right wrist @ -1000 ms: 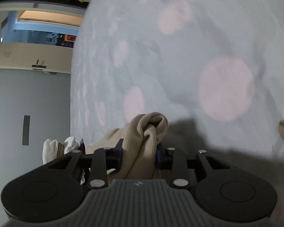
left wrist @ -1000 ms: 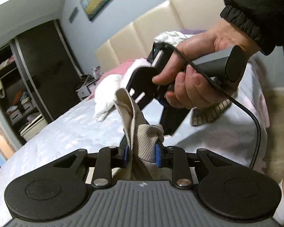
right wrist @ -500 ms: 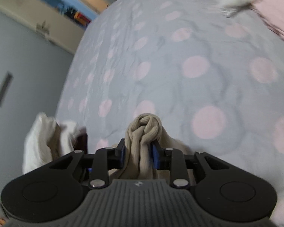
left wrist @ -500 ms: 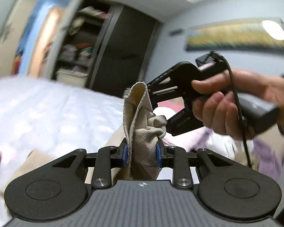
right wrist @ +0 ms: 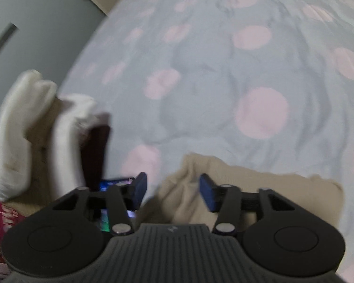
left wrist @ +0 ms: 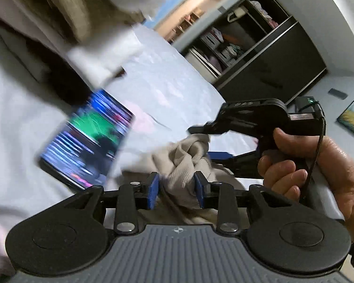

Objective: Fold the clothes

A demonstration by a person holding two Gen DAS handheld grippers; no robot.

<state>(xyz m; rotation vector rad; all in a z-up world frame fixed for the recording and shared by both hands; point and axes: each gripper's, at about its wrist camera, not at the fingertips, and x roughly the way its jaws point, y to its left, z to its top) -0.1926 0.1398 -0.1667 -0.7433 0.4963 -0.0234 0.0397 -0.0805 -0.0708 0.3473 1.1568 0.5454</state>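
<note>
Left gripper (left wrist: 175,186) pinches the beige garment (left wrist: 184,165); right gripper (right wrist: 171,188) hangs spread over it on the bedspread (right wrist: 224,70)

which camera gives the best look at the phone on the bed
The left wrist view: the phone lies lit on the bed, nearly whole, though blurred. The right wrist view shows only a sliver behind the right gripper.

Wrist views close, blurry; both probably share bedspread (right wrist: 224,70).

Beige ribbed garment (left wrist: 181,162); bunched on bed
</note>
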